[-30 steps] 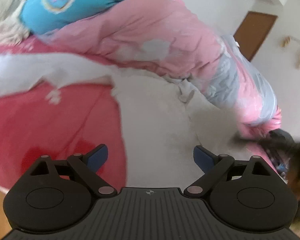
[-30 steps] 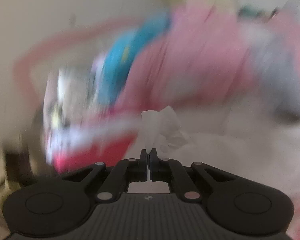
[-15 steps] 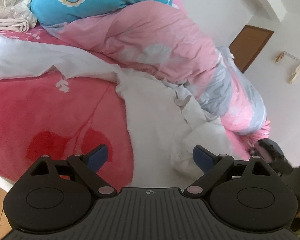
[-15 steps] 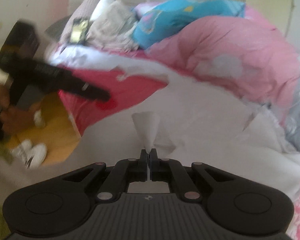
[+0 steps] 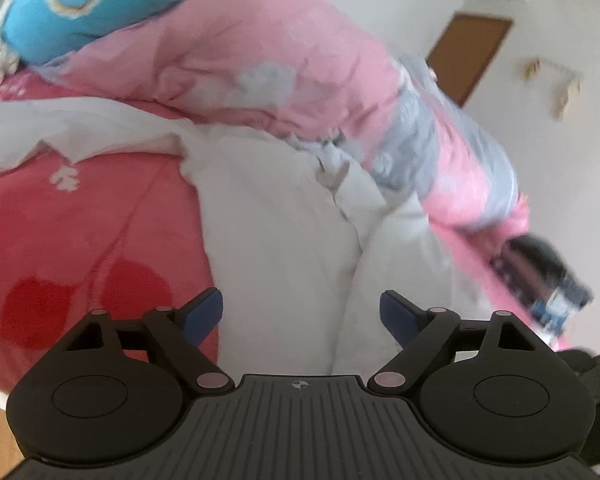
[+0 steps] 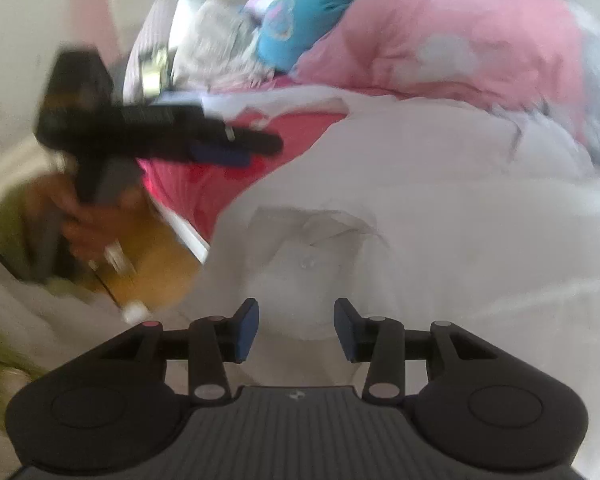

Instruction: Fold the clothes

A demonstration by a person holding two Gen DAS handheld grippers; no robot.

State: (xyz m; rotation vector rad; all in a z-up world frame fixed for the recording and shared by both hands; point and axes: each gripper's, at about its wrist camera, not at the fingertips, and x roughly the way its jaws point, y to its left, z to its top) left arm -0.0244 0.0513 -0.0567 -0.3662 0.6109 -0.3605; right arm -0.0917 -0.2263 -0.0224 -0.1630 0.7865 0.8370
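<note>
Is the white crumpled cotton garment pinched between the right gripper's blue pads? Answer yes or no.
No: the right gripper has its jaws opening, and the white garment lies loose on the bed beyond its blue pads.

white garment (image 6: pixel 400 184): soft matt cloth | pink duvet (image 5: pixel 260 52): smooth cloth | door (image 5: pixel 468 56): brown wood

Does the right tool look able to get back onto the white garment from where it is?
Probably yes. The right tool is opening with nothing between its pads, and the white garment lies bunched straight ahead. The left tool is off to the side, not in the way.
</note>
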